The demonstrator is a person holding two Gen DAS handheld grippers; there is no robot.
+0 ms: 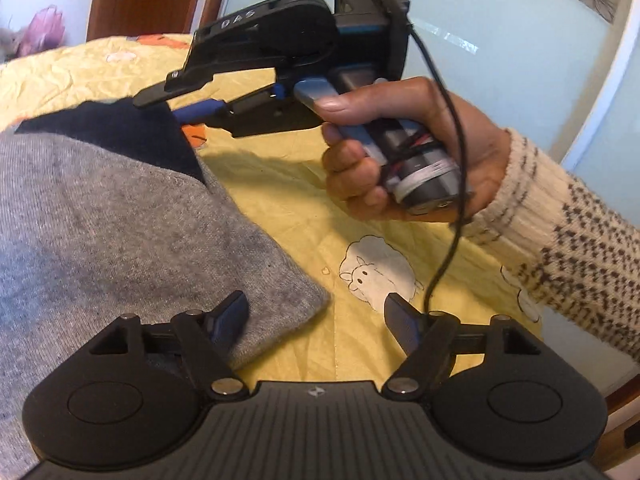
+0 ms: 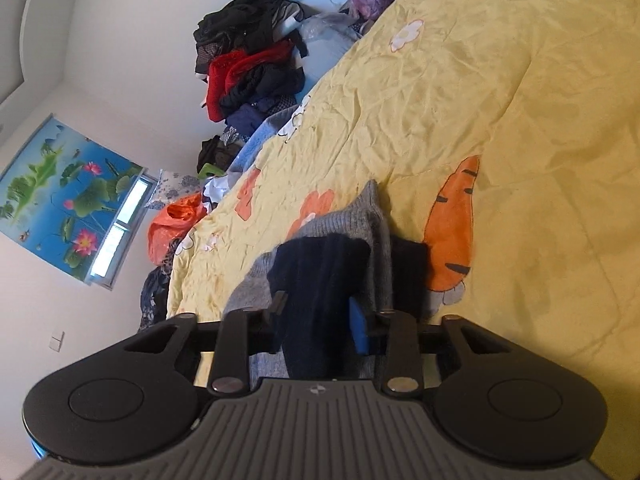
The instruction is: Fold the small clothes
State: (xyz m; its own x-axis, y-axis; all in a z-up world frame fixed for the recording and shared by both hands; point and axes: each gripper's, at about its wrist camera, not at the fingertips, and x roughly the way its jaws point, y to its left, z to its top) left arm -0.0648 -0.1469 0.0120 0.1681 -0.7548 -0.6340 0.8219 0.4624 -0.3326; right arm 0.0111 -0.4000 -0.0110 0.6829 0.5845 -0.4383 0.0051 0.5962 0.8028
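Note:
A grey knit garment (image 1: 100, 220) with a dark navy band (image 1: 132, 132) lies folded on the yellow bed cover (image 1: 280, 200). My left gripper (image 1: 318, 318) is open above the garment's near corner. Its left finger hangs over the grey knit, its right finger over bare cover, and nothing is pinched. A person's hand (image 1: 400, 152) holds my right gripper (image 1: 168, 106) at the navy band's far edge. In the right wrist view the right gripper (image 2: 318, 316) is shut on the navy band (image 2: 320, 272), with the grey knit (image 2: 352, 216) beyond it.
The cover bears sheep (image 1: 376, 272) and carrot (image 2: 452, 232) prints. A pile of dark and red clothes (image 2: 248, 60) and an orange bag (image 2: 176, 220) lie along the bed's far side. A black cable (image 1: 452, 160) hangs from the right gripper. Glass wardrobe doors (image 1: 500, 60) stand behind.

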